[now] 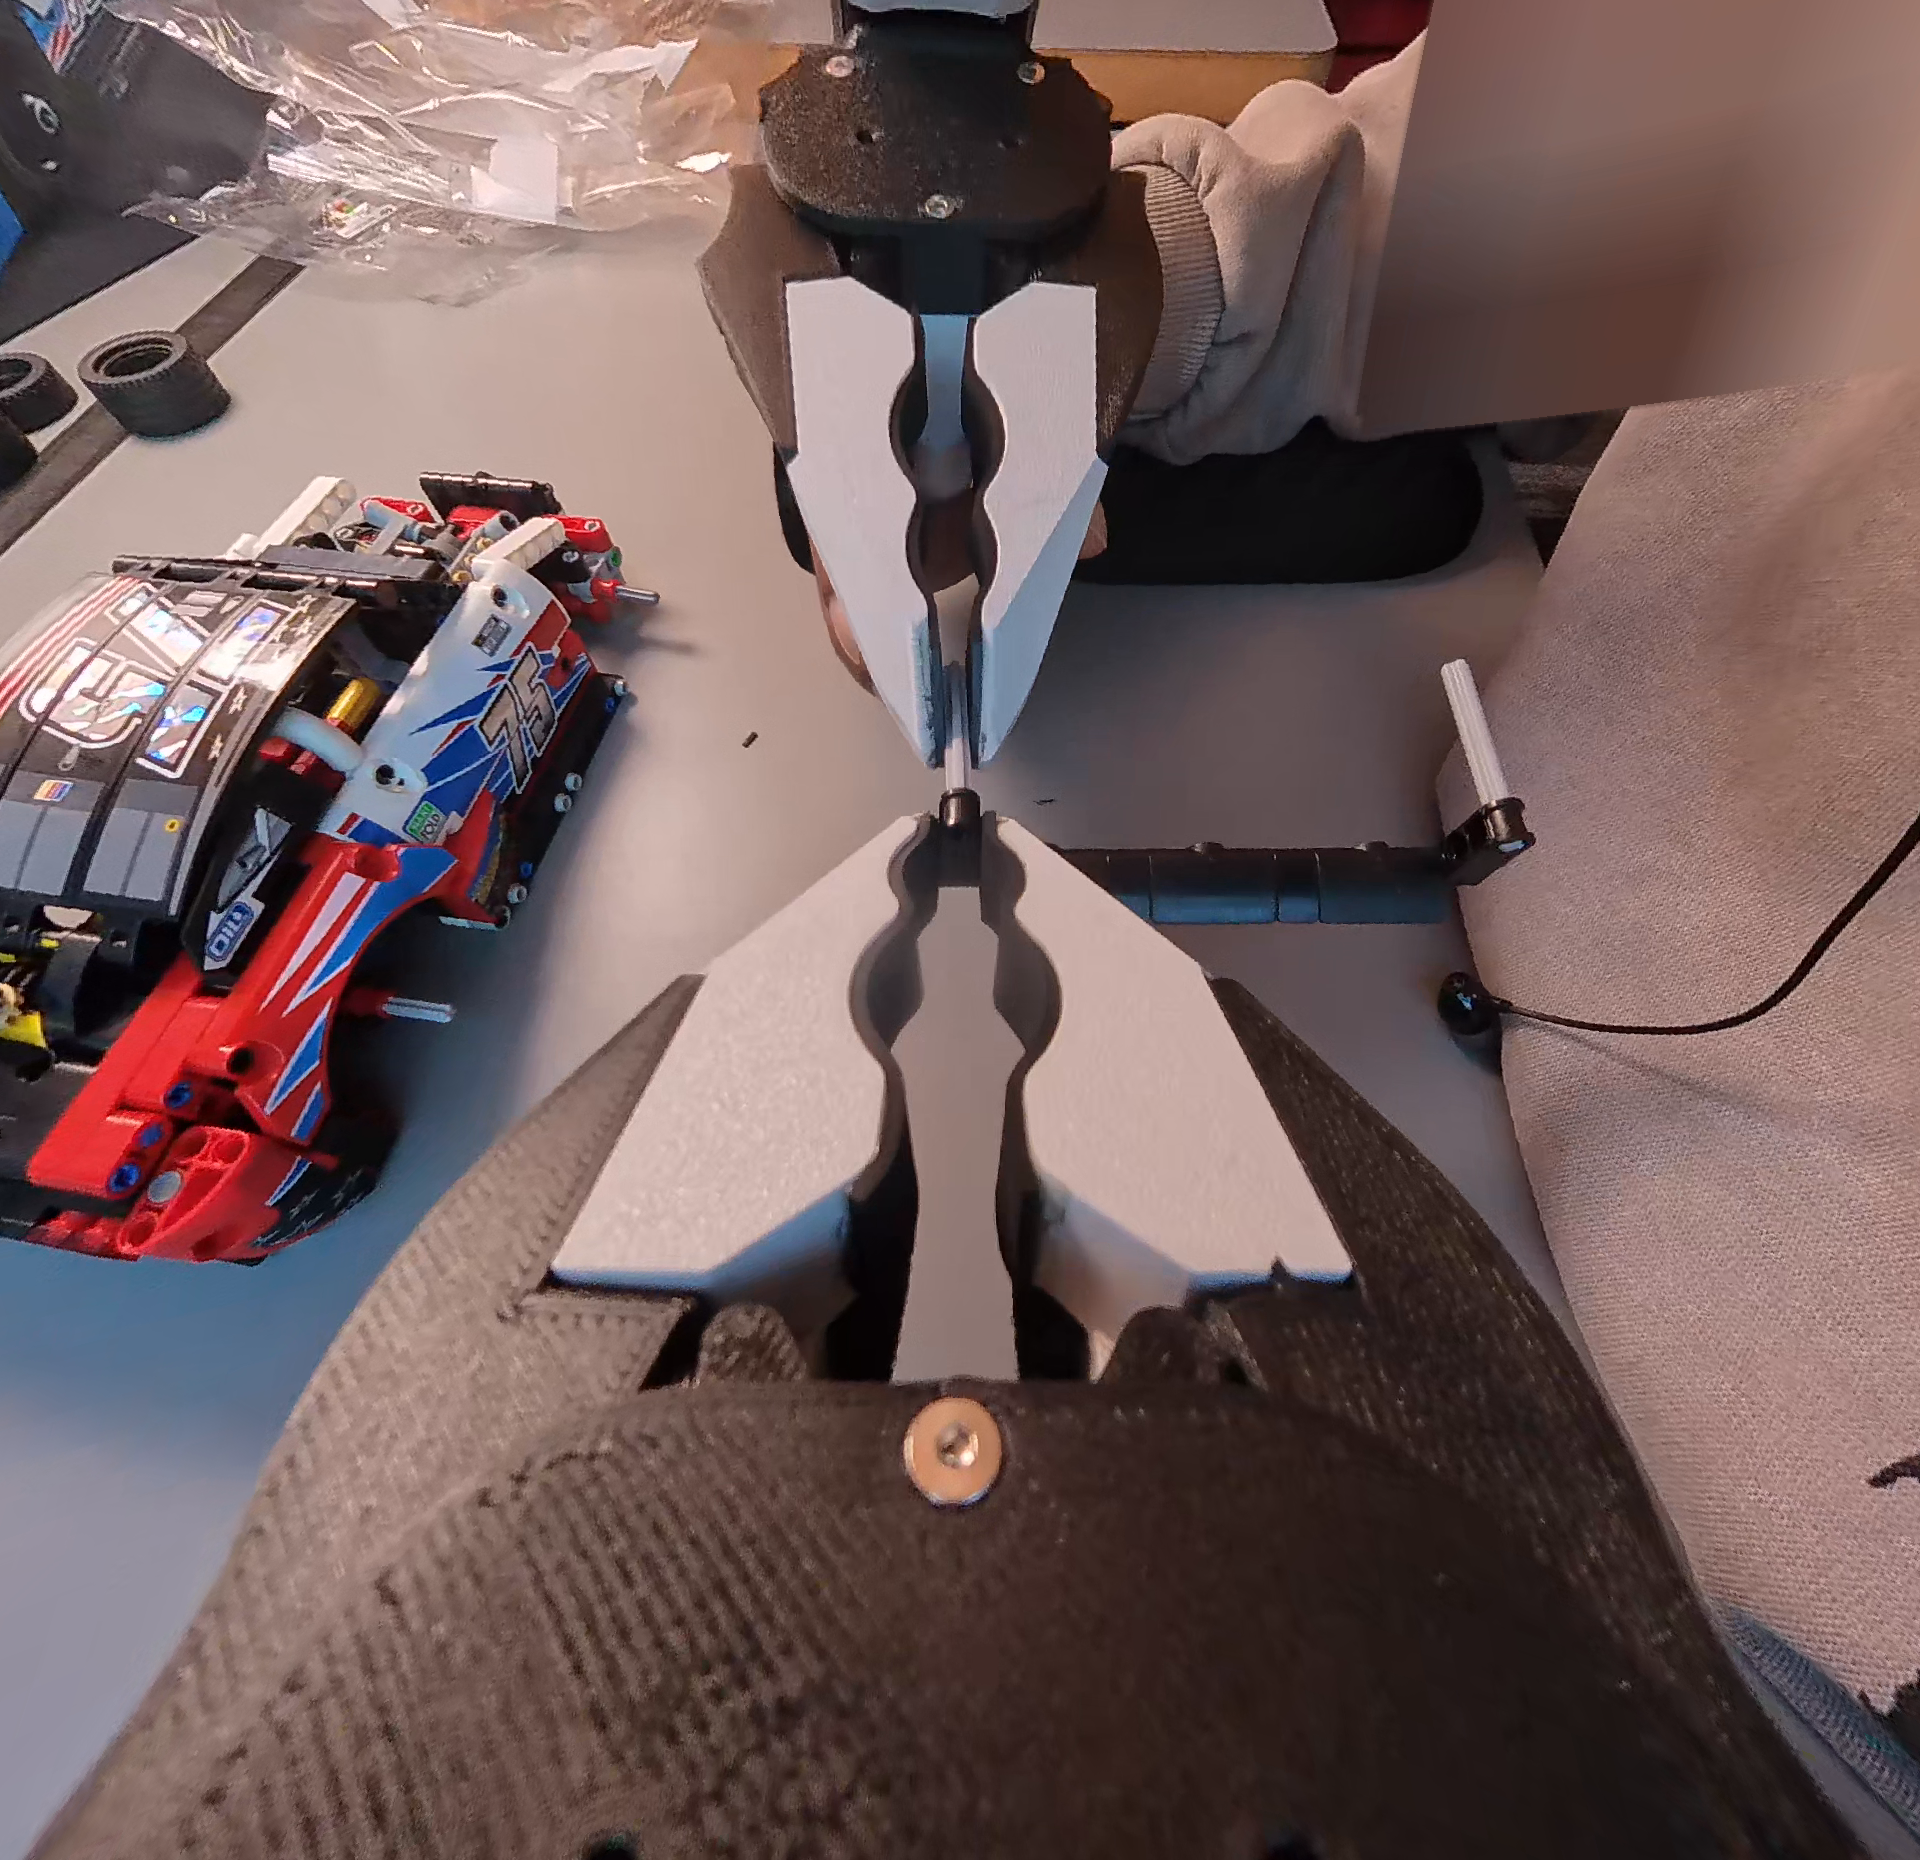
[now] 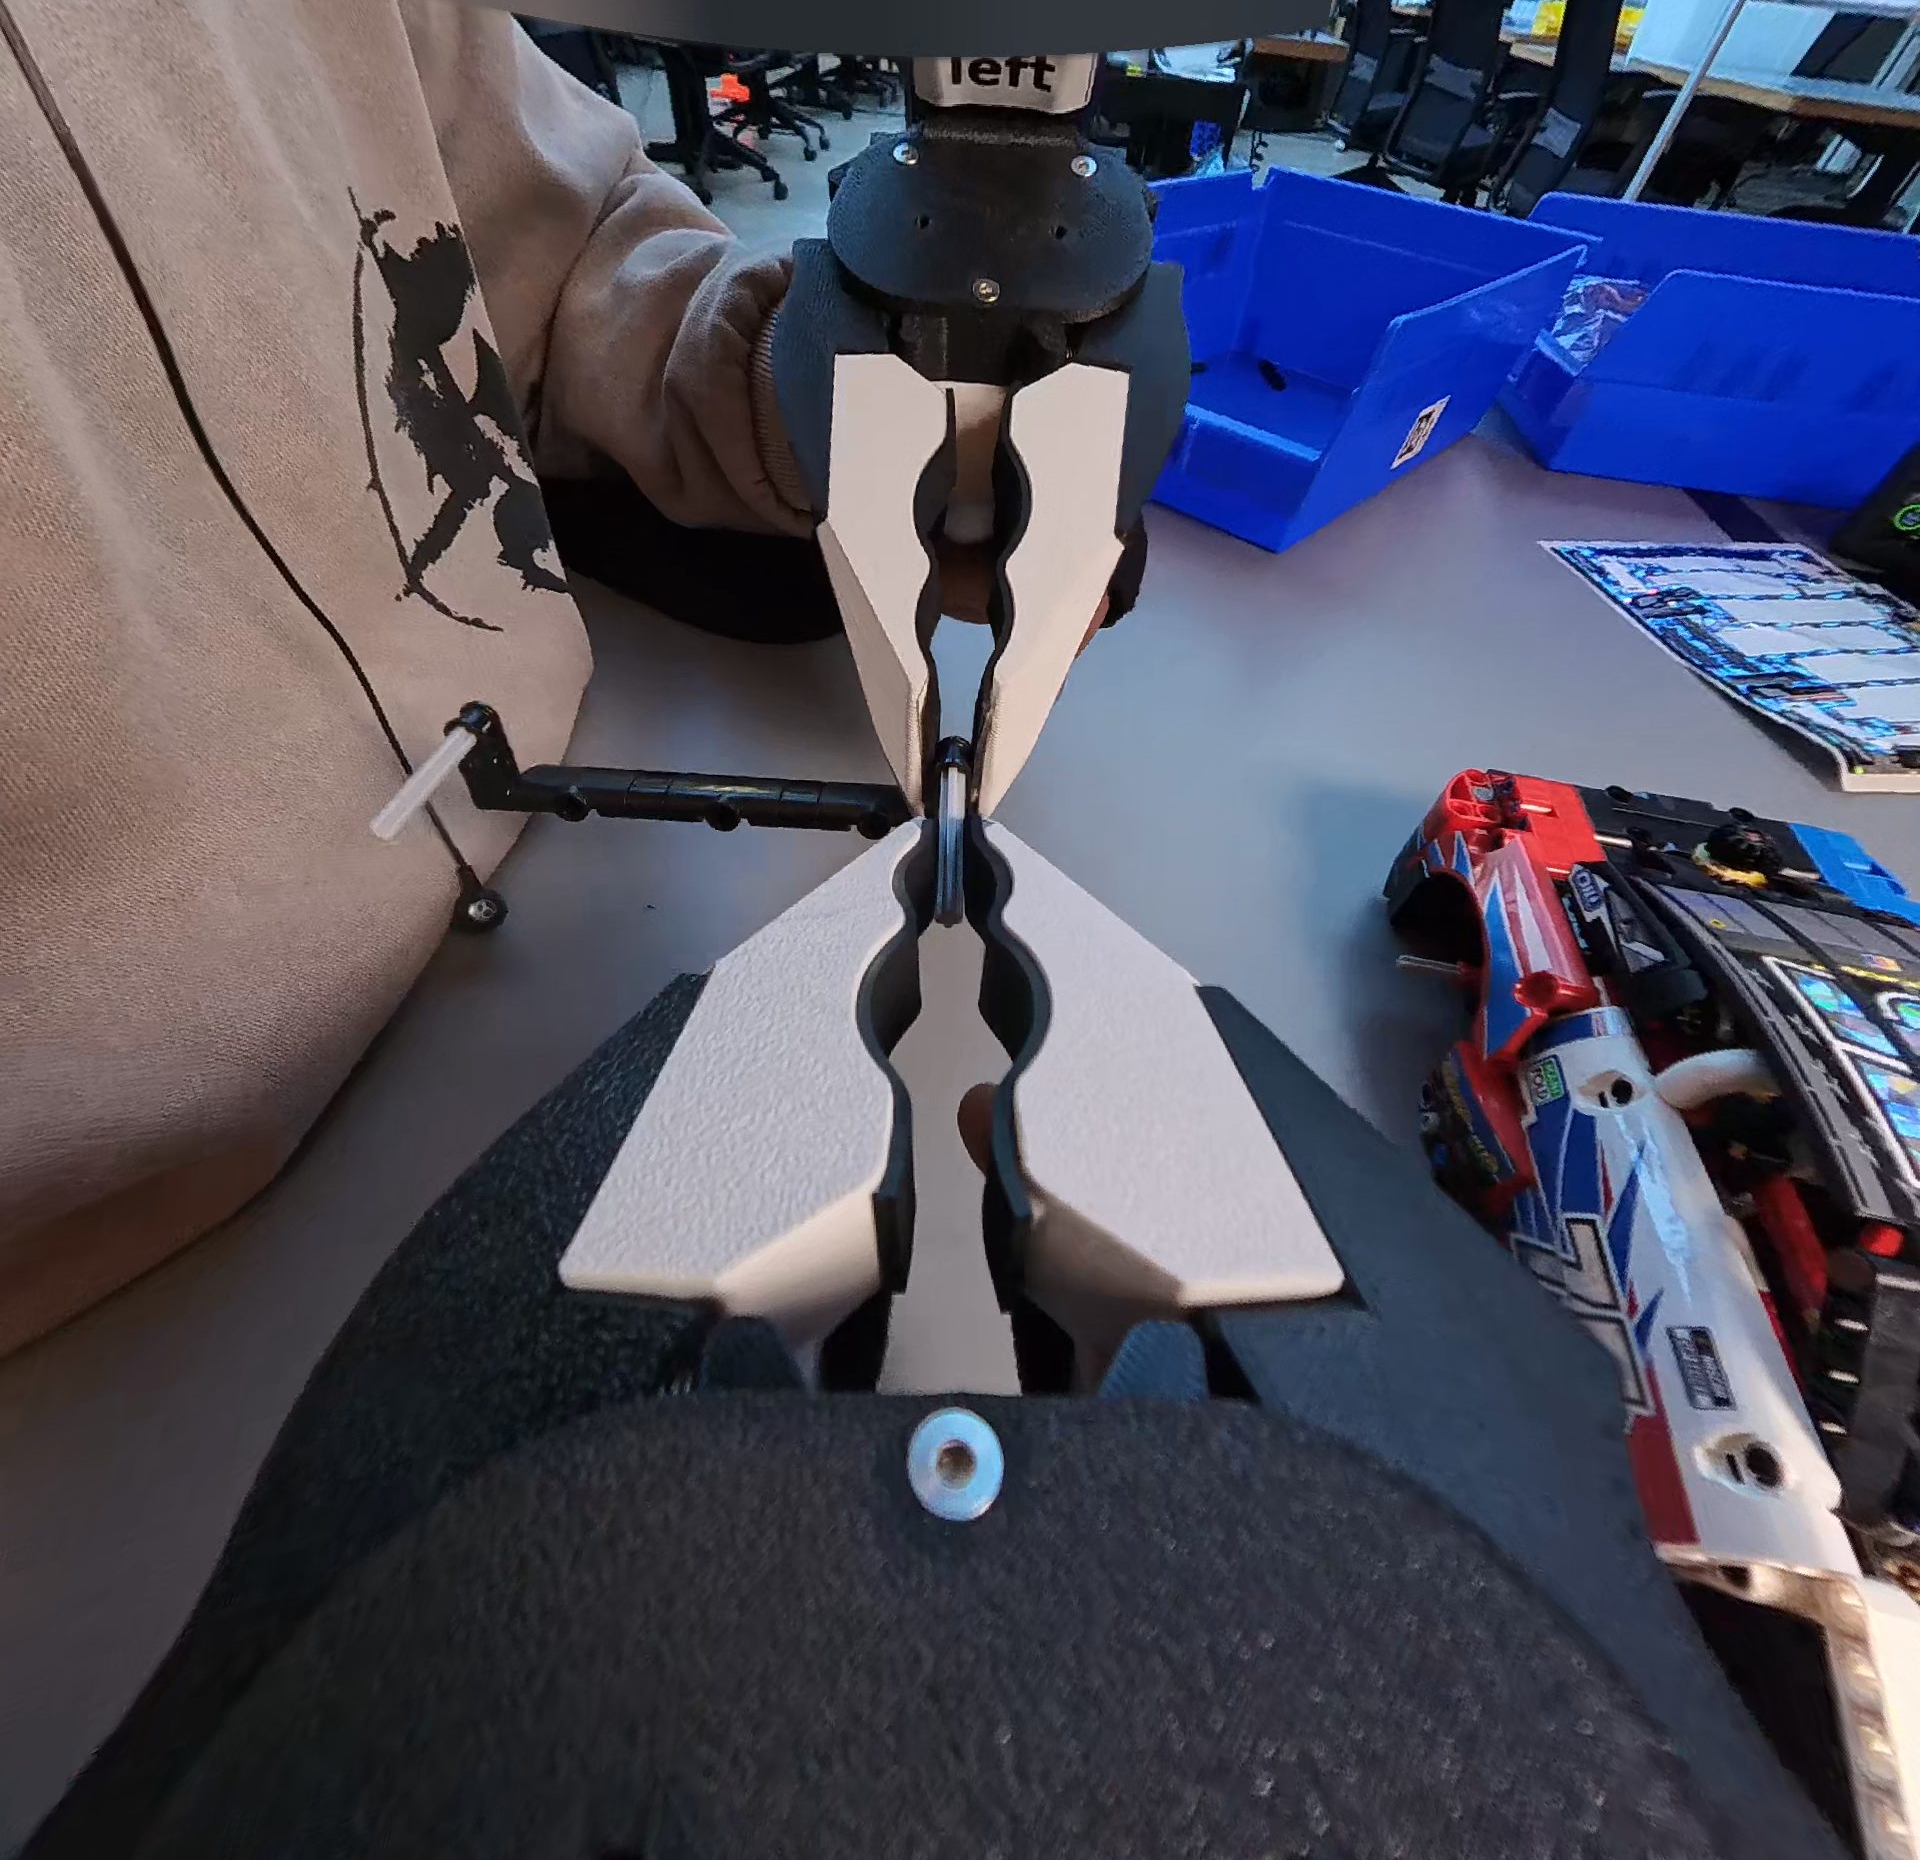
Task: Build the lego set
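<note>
My left gripper (image 1: 956, 836) is shut on the black end connector (image 1: 958, 811) of a long black beam assembly (image 1: 1278, 880). The beam runs off to the side and carries a second white axle (image 1: 1473, 735) at its far end. My right gripper (image 1: 956, 748) faces it tip to tip, shut on a short white axle (image 1: 957, 761) that meets the connector. In the right wrist view my right gripper (image 2: 948, 846) holds the axle (image 2: 948, 797) against the left gripper (image 2: 951, 771), and the beam (image 2: 707, 802) stretches left. The red, white and blue race car (image 1: 291, 854) lies on the grey table (image 1: 623, 376).
The car also shows in the right wrist view (image 2: 1683, 1135). Black tyres (image 1: 154, 382) and clear plastic bags (image 1: 436, 117) lie beyond it. Blue bins (image 2: 1351, 356) and a printed sheet (image 2: 1745, 647) lie at the back. A person's beige sweatshirt (image 2: 208, 667) and an earbud cable (image 1: 1470, 1010) are close by. Left and right tips are no more than a few centimetres apart.
</note>
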